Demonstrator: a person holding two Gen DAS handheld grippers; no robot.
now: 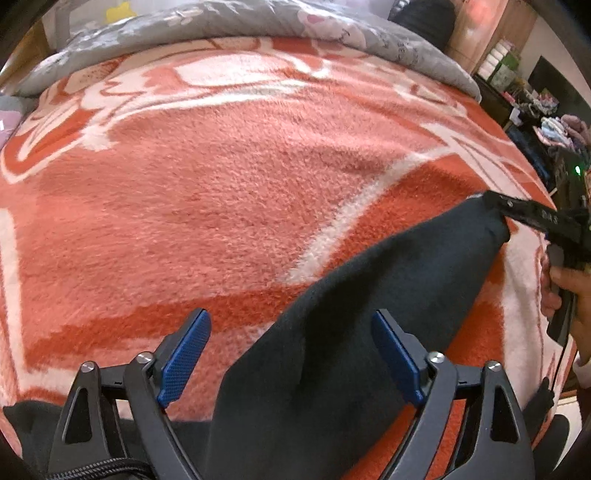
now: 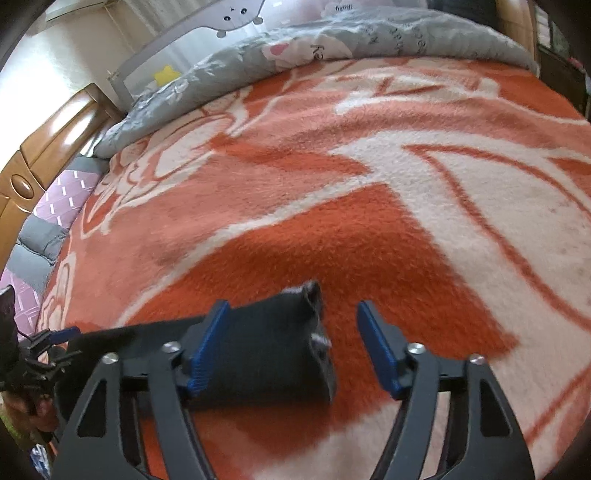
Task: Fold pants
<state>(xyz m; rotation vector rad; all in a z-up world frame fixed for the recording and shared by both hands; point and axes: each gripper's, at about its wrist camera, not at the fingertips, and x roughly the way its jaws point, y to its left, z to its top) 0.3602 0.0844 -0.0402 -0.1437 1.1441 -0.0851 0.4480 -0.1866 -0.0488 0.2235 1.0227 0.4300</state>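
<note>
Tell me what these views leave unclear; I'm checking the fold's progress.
- Pants waist and other leg: left wrist view, cut off by the bottom edge, behind the left gripper.
- Cuff: right wrist view, motion-blurred.
- Whether the right gripper touches the cloth: cannot tell; its jaws stand open.

Bed's orange-and-white blanket (image 1: 207, 192) under dark pants (image 1: 332, 350) and grey quilt (image 1: 229, 22)

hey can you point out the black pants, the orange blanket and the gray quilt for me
black pants (image 1: 332, 350): left wrist view, middle of the dark fabric between the fingers.
orange blanket (image 1: 207, 206): left wrist view, bare fuzzy middle.
gray quilt (image 2: 369, 37): right wrist view, printed top at the far end.
</note>
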